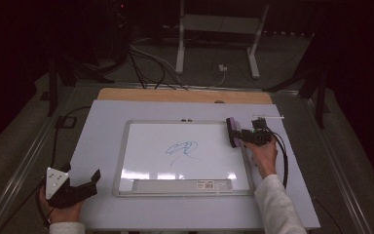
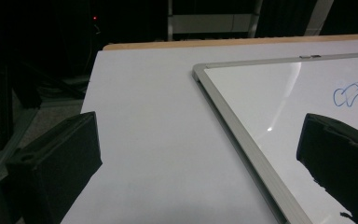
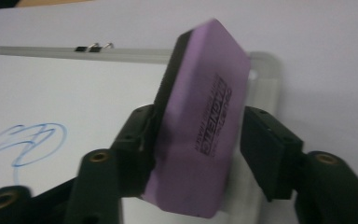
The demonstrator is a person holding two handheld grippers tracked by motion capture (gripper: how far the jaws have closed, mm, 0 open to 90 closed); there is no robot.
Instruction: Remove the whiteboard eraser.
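**High view: purple eraser pinched at the whiteboard's far right corner**

High view: right gripper (image 1: 241, 135) over the far right corner of the whiteboard (image 1: 126, 161), gripped by a hand (image 1: 264, 156) with a white sleeve (image 1: 277, 204) coming in from the bottom edge. Purple eraser (image 1: 233, 131) clamped between the jaws, standing on edge, long side running roughly along the board's right frame. Blue scribble (image 1: 182, 148) near the middle of the board, well apart from the eraser, to its left. Grey tray strip (image 1: 182, 185) along the board's near edge. Whiteboard lying flat on a pale table (image 1: 97, 126), a wooden strip (image 1: 185, 95) along the far side.

Right gripper view: eraser (image 3: 200, 135) tilted, black felt face turned towards the left jaw, purple back with black printed lettering turned towards the right jaw. Left jaw pressed against the felt side; right jaw at the purple side, contact there hard to judge through the blur. Small binder clips (image 3: 92, 47) on the far frame of the board; scribble (image 3: 28, 142) at lower left.

Left gripper (image 1: 85, 183) at the near left of the table, resting in a hand (image 1: 61, 207), just beside the board's near left corner. Left gripper view: jaws spread wide, nothing between them, bare table and the board's frame (image 2: 242, 135) beyond.
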